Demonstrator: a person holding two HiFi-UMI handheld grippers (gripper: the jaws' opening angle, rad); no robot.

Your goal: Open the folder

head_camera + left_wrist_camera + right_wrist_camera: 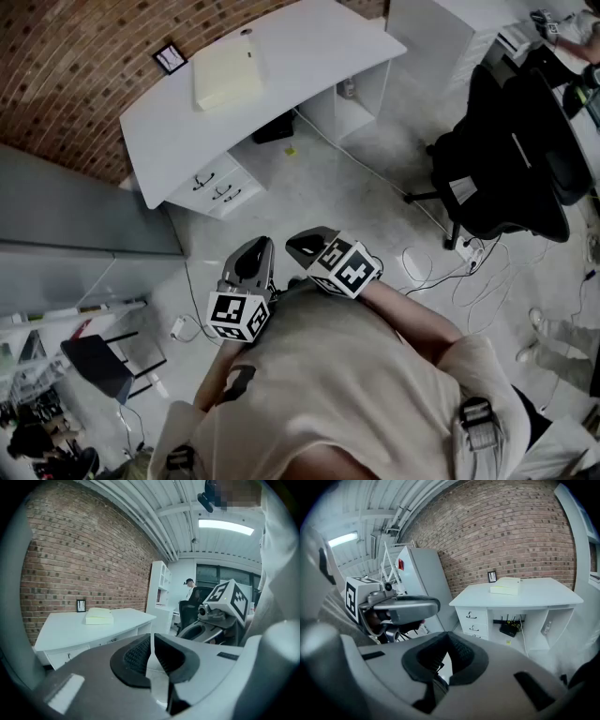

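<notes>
Folder lies flat and closed on the white bench, well ahead of both tools, with bare floor between. Its long axis seems to run along the bench, across the line of approach; which edge opens I cannot tell. The left tool and right tool sit side by side near the person's chest, tilted slightly down, each with its jaws closed on nothing. Seen from the left tool the folder sits left of the jaws, and from the right tool it sits right of them. Neither is clearly nearer, so both must first travel forward.
</notes>
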